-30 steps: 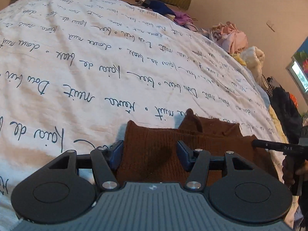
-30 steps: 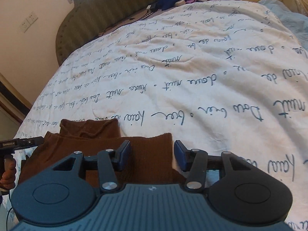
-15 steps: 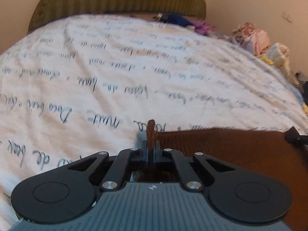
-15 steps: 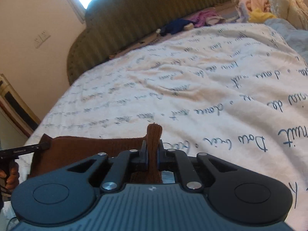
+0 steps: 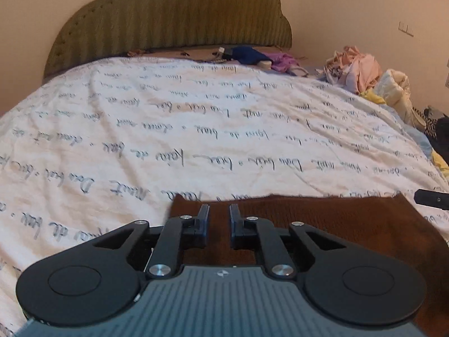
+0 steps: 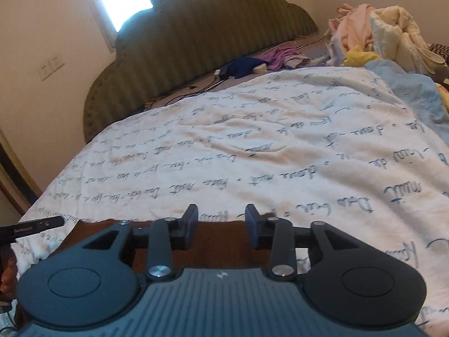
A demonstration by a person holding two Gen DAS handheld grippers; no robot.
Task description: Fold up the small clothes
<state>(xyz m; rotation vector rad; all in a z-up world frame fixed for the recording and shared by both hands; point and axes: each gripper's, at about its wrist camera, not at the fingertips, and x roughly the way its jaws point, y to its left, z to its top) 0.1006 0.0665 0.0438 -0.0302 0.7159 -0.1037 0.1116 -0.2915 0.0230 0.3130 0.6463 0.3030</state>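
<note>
A brown knit garment (image 5: 322,224) lies flat on the white script-printed bedcover (image 5: 196,129), its far edge straight. My left gripper (image 5: 219,216) hovers over its left part; the jaws are opening, with a narrow gap and no cloth pinched between them. In the right wrist view the same brown garment (image 6: 221,247) lies under my right gripper (image 6: 221,219), whose jaws are opening wider, apart from the cloth. The right gripper's tip (image 5: 432,198) shows at the garment's right corner, and the left gripper's tip (image 6: 31,226) at its left corner.
A green padded headboard (image 5: 174,19) stands at the far end. Blue and purple clothes (image 5: 258,57) lie beside it. A heap of pink, cream and yellow laundry (image 5: 364,75) fills the bed's right side. A hand (image 6: 7,269) shows at the left edge.
Half a second ago both grippers were shut on the garment's pinched-up edge. Now both have let go, the jaws stand apart and the cloth lies flat. Both views have tilted up toward the headboard.
</note>
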